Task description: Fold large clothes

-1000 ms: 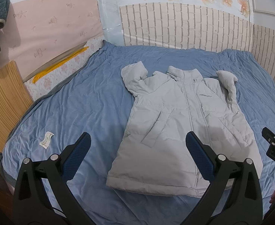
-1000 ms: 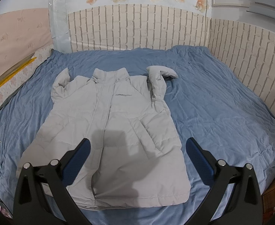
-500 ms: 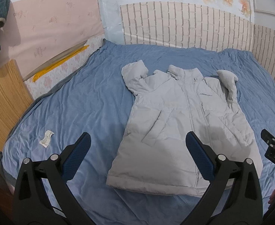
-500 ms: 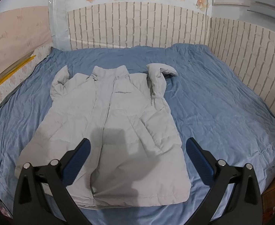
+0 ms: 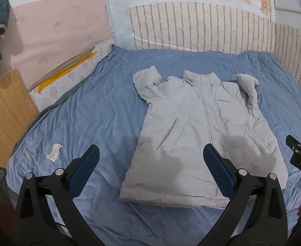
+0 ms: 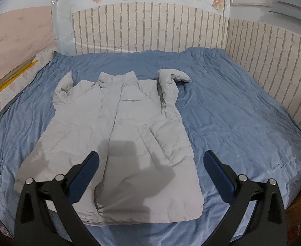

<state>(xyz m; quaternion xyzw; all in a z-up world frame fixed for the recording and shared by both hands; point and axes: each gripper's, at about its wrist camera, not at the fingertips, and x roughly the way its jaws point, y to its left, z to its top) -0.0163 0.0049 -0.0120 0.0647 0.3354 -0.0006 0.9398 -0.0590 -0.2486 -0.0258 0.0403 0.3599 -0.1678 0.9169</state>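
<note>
A light grey padded jacket (image 5: 203, 129) (image 6: 117, 135) lies front up and zipped on the blue bedspread (image 5: 84, 114) (image 6: 242, 127), collar towards the far wall, both sleeves bent up beside the shoulders. My left gripper (image 5: 150, 164) hovers open above the bed near the jacket's lower left hem, holding nothing. My right gripper (image 6: 150, 164) hangs open over the jacket's lower right part, also holding nothing. The right gripper's body shows at the right edge of the left wrist view.
A small white label (image 5: 55, 152) lies on the bedspread left of the jacket. Brick-pattern walls (image 6: 269, 61) border the bed at the back and right. A wooden panel (image 5: 5, 110) and a flowered mattress edge (image 5: 68, 78) run along the left side.
Both grippers have drifted slightly; the jacket sits a little lower and nearer in both views. Jaws stay open and the jacket has not moved.
</note>
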